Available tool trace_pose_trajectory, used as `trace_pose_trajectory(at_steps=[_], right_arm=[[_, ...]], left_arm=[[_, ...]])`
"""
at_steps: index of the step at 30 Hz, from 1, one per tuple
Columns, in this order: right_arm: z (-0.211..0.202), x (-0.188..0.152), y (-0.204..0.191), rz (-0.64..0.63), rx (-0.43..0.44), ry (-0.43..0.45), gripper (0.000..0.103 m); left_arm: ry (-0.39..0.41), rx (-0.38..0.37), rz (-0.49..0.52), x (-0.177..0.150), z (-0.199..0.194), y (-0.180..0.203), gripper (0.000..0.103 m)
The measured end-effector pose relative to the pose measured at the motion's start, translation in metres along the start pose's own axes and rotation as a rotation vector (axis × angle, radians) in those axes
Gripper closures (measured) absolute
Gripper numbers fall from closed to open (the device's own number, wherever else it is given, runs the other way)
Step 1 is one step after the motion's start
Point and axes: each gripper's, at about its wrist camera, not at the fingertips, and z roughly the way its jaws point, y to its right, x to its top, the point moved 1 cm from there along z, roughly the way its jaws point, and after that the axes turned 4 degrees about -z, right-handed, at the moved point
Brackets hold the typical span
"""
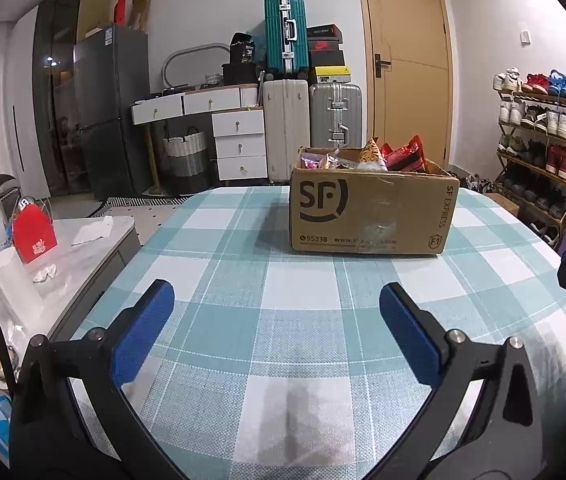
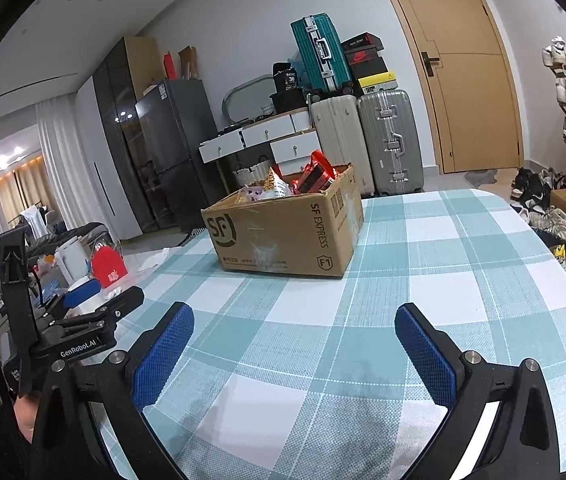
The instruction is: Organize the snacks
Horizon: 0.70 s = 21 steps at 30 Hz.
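Note:
A brown SF Express cardboard box (image 1: 371, 212) stands on the checked tablecloth (image 1: 267, 312) at the far side of the table. It holds several snack packets, among them a red packet (image 1: 405, 156) and a yellow one (image 1: 371, 151). The box also shows in the right wrist view (image 2: 283, 236), with the red packet (image 2: 315, 174) sticking up. My left gripper (image 1: 277, 308) is open and empty, low over the cloth, well short of the box. My right gripper (image 2: 295, 328) is open and empty, also short of the box. The left gripper's body (image 2: 83, 320) shows at the left of the right wrist view.
A low side table (image 1: 83, 248) at the left carries a red bag (image 1: 33, 234), a white cup (image 1: 13, 280) and tissues. Suitcases (image 1: 307, 120), a drawer unit and a fridge stand behind the table. A shoe rack (image 1: 539, 144) is at the right.

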Motion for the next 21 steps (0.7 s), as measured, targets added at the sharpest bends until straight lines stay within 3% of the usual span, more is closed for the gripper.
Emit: trace_pose_trajectory(at_steps=[21], right_arm=[[-0.003, -0.004, -0.016, -0.073, -0.018, 0.022, 0.000]], left_arm=[[-0.001, -0.001, -0.002, 0.000, 0.000, 0.000, 0.000]])
